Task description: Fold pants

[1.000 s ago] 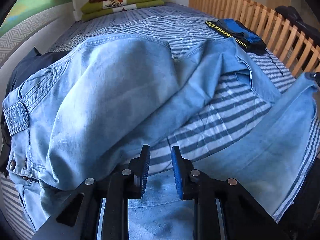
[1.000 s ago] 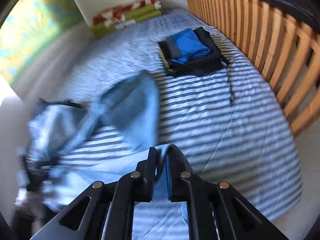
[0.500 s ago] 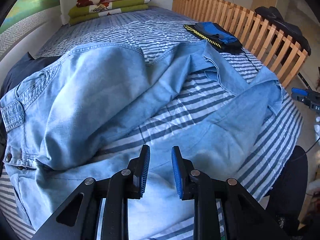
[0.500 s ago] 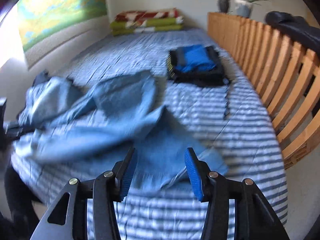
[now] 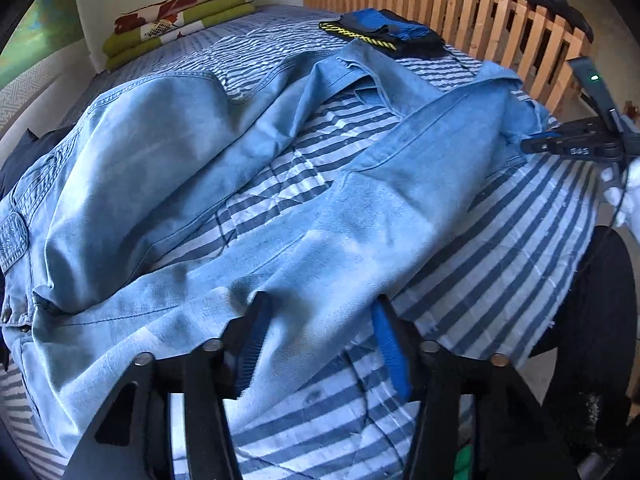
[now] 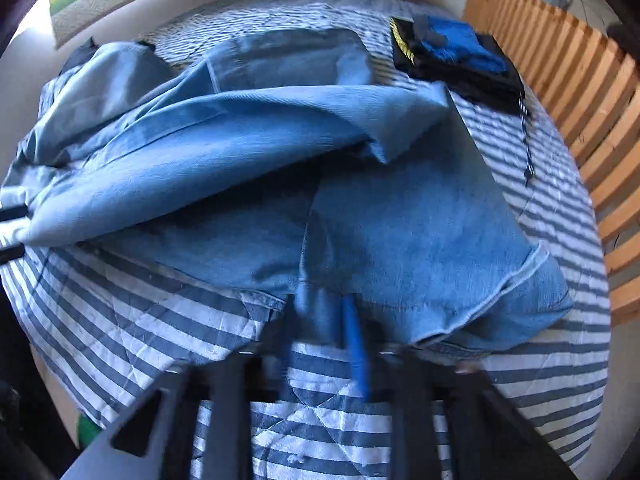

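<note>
Light blue jeans [image 5: 200, 168] lie spread and rumpled on the striped bed cover [image 5: 500, 260], waistband to the left, legs running right. My left gripper [image 5: 320, 340] sits low over the near leg. Its jaws are opening, with a ridge of denim between the fingers that the pads do not press. At the right edge of the left wrist view, my right gripper [image 5: 534, 142] pinches the leg's hem. In the right wrist view the right gripper [image 6: 324, 328] is blurred; its jaws are closing on a strip of the jeans [image 6: 360, 208] at the hem.
A folded pile of black and blue clothes [image 5: 384, 32] lies near the wooden slatted rail [image 5: 480, 20] along the bed's far side. Folded green and red blankets [image 5: 180, 20] rest at the head. A dark garment [image 5: 24, 152] lies left of the waistband. A white-gloved hand [image 5: 624, 196] holds the right gripper.
The left gripper came down onto the near leg and its jaws spread wider. The right gripper let the leg drop, opened wide, sank to the hem and closed on it.
</note>
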The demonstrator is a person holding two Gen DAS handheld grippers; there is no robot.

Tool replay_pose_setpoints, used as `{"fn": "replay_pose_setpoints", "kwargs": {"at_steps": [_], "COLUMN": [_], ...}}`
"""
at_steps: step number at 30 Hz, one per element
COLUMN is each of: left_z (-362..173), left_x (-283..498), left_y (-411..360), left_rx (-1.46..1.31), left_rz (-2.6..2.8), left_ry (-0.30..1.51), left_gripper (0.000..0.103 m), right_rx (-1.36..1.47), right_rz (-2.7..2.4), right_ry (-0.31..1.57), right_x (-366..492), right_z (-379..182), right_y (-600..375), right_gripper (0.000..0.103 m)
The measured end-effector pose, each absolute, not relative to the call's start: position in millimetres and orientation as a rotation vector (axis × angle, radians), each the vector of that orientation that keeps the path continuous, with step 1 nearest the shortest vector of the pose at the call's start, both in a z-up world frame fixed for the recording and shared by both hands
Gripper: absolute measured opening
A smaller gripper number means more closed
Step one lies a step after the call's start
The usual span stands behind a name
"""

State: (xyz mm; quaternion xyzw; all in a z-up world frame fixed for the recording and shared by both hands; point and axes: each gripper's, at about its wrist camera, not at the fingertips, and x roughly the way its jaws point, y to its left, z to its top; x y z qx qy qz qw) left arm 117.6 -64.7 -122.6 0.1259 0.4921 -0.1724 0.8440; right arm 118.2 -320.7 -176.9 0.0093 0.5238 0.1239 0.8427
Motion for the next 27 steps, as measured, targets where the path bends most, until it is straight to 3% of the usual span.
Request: {"fn": "replay_pose_setpoints", "kwargs": {"at_steps": [1, 4, 13, 15, 18, 24, 27], "left_z": [-125.5, -115.5, -26.4, -28.0, -37.7, -27.9, -31.4], "left_x": [124.4, 134.0, 106.0, 112.8, 122.8, 128.7, 137.5], "left_y": [-62.1, -43.5, -13.5, -13.8, -20.4, 23.7, 69.9], "left_rx": [0.253, 0.129, 0.145, 0.135, 0.138, 0.019, 0.004], "left_rz": [-0.352, -0.381, -0.389, -0.408, -0.433, -0.331, -0.18], "left_ry": [1.056, 1.073, 0.913, 0.934, 0.98, 0.951, 0.962], "left_gripper": [0.005, 0.002, 0.002, 0.006, 0.041, 0.044, 0.044], "right_rx": [0.036, 0.048, 0.212, 0.277, 0.278, 0.098, 0.113], "right_rz": [0.245, 0.205, 0.039, 0.006, -0.12, -0.262, -0.209], "right_ry": [1.088, 1.007, 0.681, 0.648, 0.662, 0.947, 0.952], "right_x": [114.9, 93.7, 23.3, 26.5, 51.3, 137.1, 147.9], "right_z": [-170.5, -139.0, -6.9, 6.2, 3.8, -74.4, -88.7], "right_y": [-325.5, -339.8, -429.7, -452.3, -474.1, -477.6, -459.0], "right_gripper": [0.006, 0.005, 0.005, 0.005, 0.004, 0.005, 0.006]}}
